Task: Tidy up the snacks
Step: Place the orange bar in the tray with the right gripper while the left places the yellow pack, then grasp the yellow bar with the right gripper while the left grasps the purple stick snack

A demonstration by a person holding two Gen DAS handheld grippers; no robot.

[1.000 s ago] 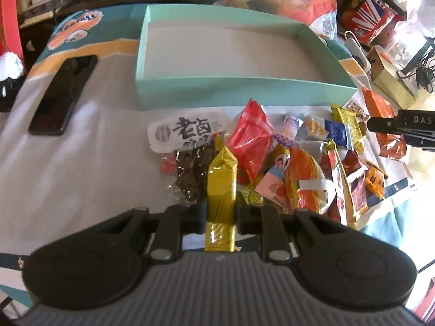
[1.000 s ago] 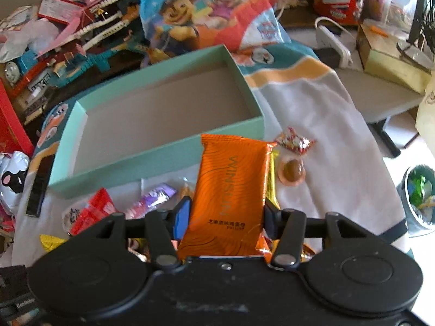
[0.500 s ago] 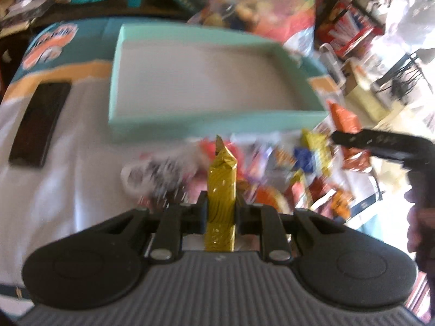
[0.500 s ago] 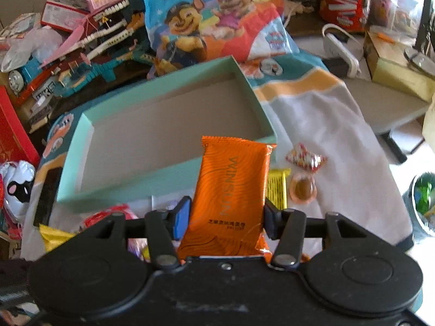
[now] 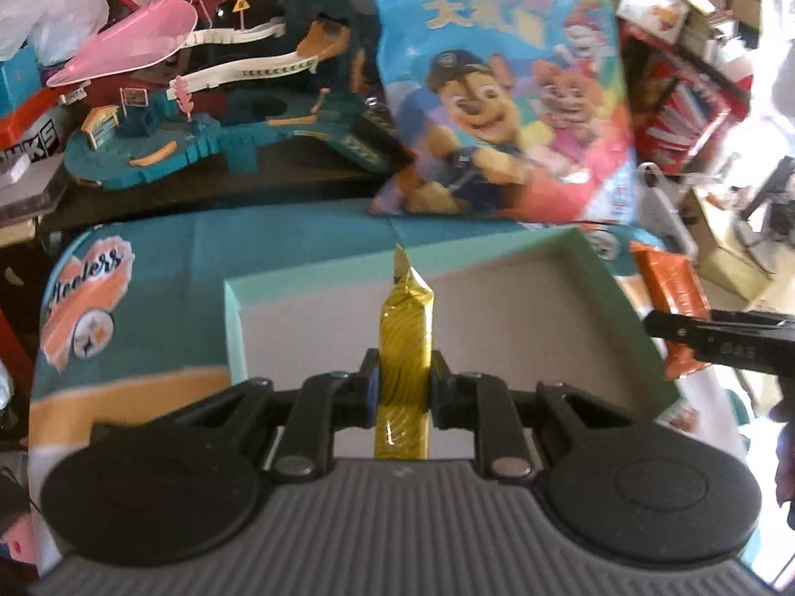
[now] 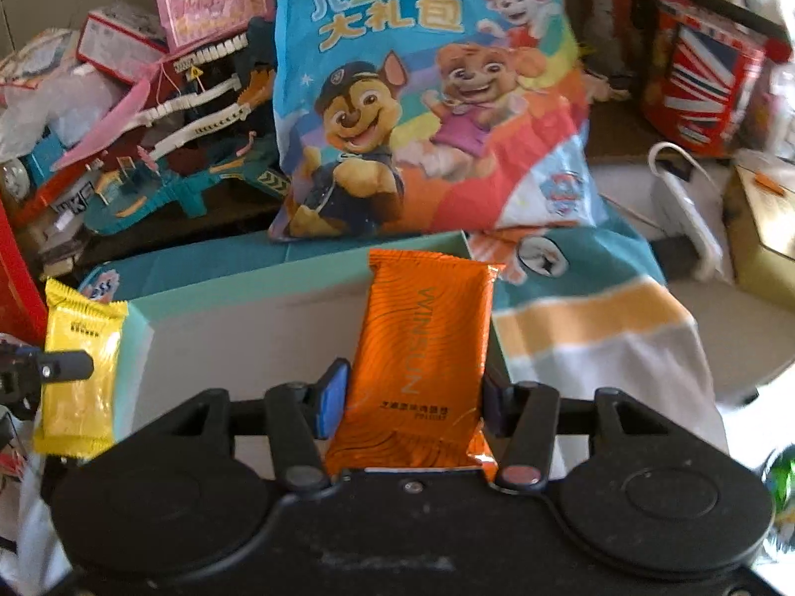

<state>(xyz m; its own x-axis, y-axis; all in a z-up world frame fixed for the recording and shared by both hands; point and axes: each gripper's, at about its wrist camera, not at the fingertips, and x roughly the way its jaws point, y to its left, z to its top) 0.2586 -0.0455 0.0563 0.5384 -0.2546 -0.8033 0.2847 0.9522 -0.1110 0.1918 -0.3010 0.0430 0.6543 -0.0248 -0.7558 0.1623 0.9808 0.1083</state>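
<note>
My left gripper (image 5: pixel 402 387) is shut on a yellow-gold snack packet (image 5: pixel 405 342), held edge-on above the empty mint-green box (image 5: pixel 233 308). My right gripper (image 6: pixel 412 397) is shut on an orange snack packet (image 6: pixel 422 347), held over the right part of the same box (image 6: pixel 134 347). The orange packet (image 5: pixel 668 288) and right gripper show at the right of the left wrist view. The yellow packet (image 6: pixel 79 372) and a left finger (image 6: pixel 64 365) show at the left of the right wrist view.
A big blue cartoon snack bag (image 6: pixel 422 94) leans behind the box. A teal toy track set (image 5: pixel 198 119) and pink boxes stand at the back left. A red flag-print tin (image 6: pixel 695 89) and a white power strip (image 6: pixel 685 208) are at the right.
Both grippers lifted from the snack pile and moved forward over the box, each still holding its packet. The pile has dropped out of view.
</note>
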